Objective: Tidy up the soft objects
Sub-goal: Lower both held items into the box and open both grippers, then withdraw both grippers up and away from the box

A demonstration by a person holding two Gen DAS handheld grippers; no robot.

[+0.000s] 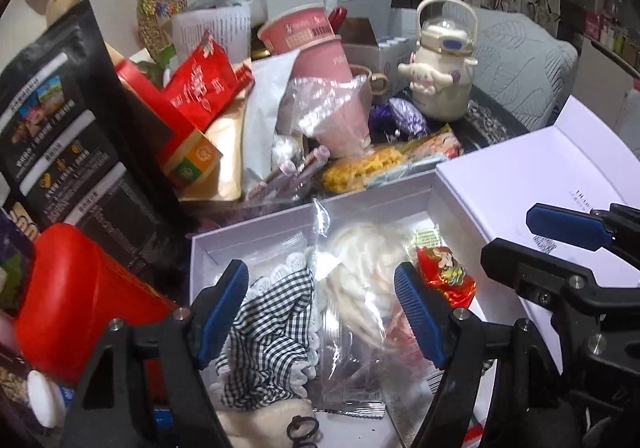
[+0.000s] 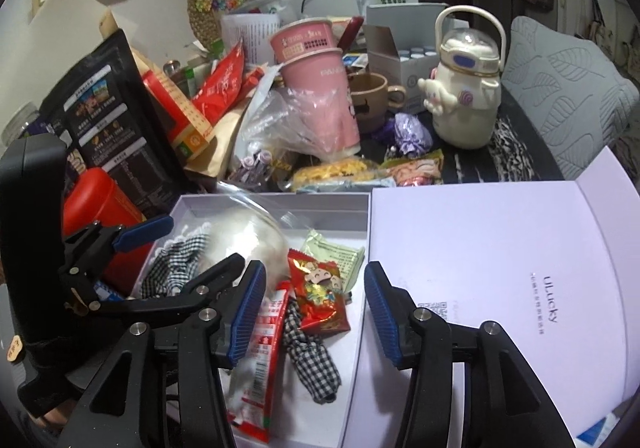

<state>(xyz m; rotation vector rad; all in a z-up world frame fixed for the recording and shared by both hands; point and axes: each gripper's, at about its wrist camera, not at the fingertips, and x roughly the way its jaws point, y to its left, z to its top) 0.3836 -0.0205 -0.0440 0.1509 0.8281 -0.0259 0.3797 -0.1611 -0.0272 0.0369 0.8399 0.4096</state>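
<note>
An open white box point(image 1: 256, 226) point(image 2: 356, 328) holds soft items: a black-and-white checked cloth with lace trim point(image 1: 272, 324) point(image 2: 312, 352), a fluffy white item in clear plastic point(image 1: 360, 288) point(image 2: 244, 240), a red snack packet point(image 1: 446, 276) point(image 2: 320, 298) and a red-white sachet point(image 2: 260, 360). My left gripper point(image 1: 320, 308) is open just above the checked cloth and the white item. My right gripper point(image 2: 314, 314) is open over the red packet; it also shows in the left wrist view point(image 1: 560, 244).
The box lid point(image 2: 500, 268) lies open to the right. Behind the box is dense clutter: a black pouch point(image 1: 60, 136), a red canister point(image 1: 76, 300), pink paper cups point(image 2: 320, 80), a cream character bottle point(image 2: 468, 88), noodle packets point(image 2: 332, 170), and a grey cushion point(image 2: 560, 88).
</note>
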